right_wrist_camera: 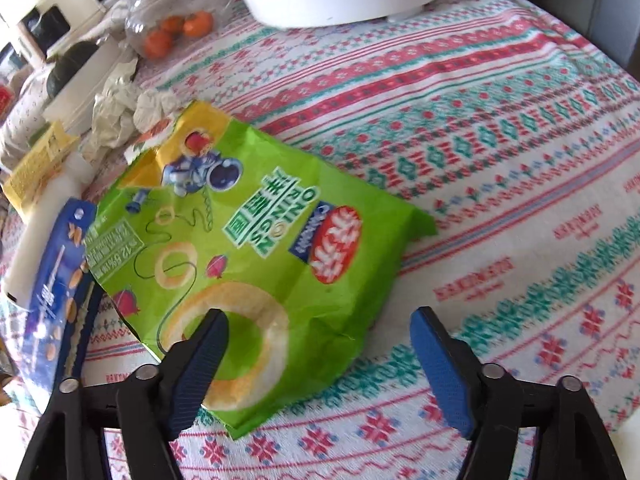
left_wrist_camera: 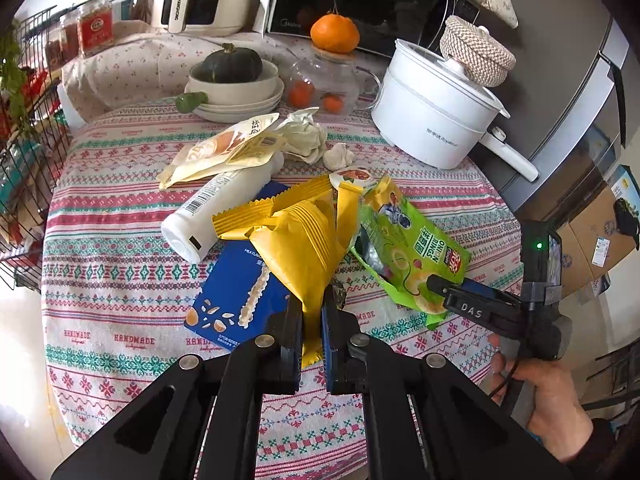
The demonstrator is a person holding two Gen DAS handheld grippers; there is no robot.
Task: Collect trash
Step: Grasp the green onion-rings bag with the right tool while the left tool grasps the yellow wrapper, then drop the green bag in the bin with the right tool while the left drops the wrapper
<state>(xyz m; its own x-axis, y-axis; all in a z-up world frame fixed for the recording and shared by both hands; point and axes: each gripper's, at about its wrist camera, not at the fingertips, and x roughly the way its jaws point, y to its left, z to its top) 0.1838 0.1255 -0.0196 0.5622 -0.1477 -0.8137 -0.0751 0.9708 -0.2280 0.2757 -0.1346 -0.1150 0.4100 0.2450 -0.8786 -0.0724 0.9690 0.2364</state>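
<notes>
My left gripper point(left_wrist_camera: 313, 312) is shut on a yellow snack wrapper point(left_wrist_camera: 296, 236) and holds it above the patterned tablecloth. A green onion-rings bag point(left_wrist_camera: 404, 248) lies to its right, and fills the right wrist view point(right_wrist_camera: 240, 264). My right gripper point(right_wrist_camera: 320, 340) is open, its fingers straddling the bag's near corner just above the cloth; it also shows in the left wrist view point(left_wrist_camera: 440, 286). A blue biscuit box point(left_wrist_camera: 240, 288), a white bottle point(left_wrist_camera: 216, 208), beige wrappers point(left_wrist_camera: 224, 152) and crumpled paper point(left_wrist_camera: 304, 136) lie behind.
A white electric pot point(left_wrist_camera: 436, 108) stands at the back right, with a glass jar of oranges point(left_wrist_camera: 324, 80) and stacked bowls holding a squash point(left_wrist_camera: 236, 84) at the back. A wire rack point(left_wrist_camera: 24, 152) stands left of the table. The fridge point(left_wrist_camera: 580, 100) is on the right.
</notes>
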